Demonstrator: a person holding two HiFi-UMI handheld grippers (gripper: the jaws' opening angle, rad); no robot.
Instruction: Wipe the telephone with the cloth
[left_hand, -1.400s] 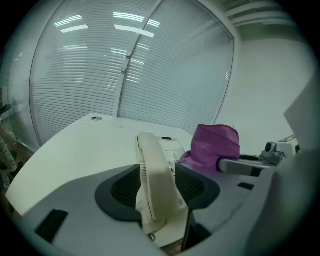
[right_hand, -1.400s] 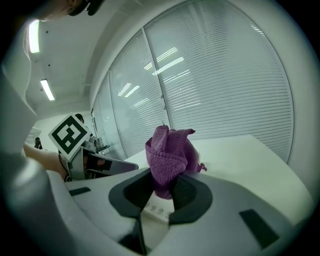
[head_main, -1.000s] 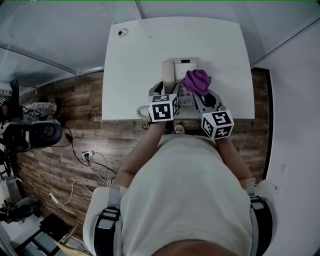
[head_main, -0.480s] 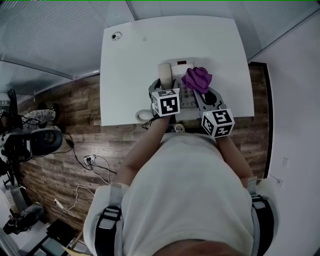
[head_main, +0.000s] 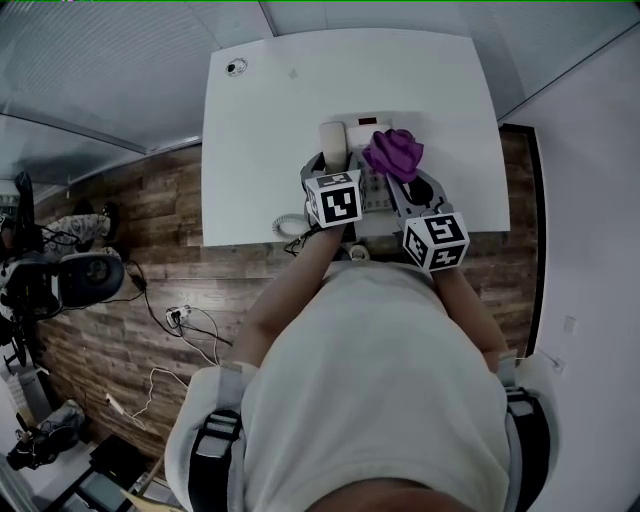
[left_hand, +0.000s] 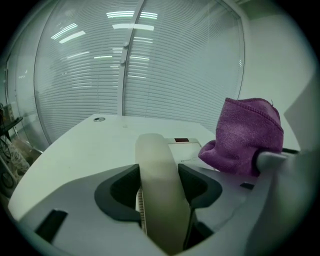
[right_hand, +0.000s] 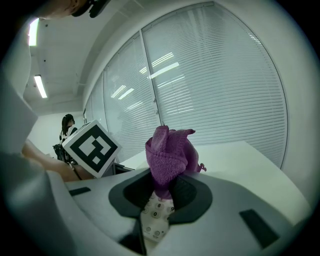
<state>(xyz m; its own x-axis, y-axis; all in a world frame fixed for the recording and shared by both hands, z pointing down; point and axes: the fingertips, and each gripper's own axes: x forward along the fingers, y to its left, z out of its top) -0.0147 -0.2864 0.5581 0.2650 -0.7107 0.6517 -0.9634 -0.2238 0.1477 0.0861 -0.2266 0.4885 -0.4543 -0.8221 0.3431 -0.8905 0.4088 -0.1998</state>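
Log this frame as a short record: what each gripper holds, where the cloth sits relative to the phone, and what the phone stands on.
left gripper: closed on the handset
right gripper: closed on the purple cloth
cloth position: bunched up above the keypad; contact cannot be told
telephone: on the white table, near the person's edge
handset state: lifted or resting on its cradle, cannot tell
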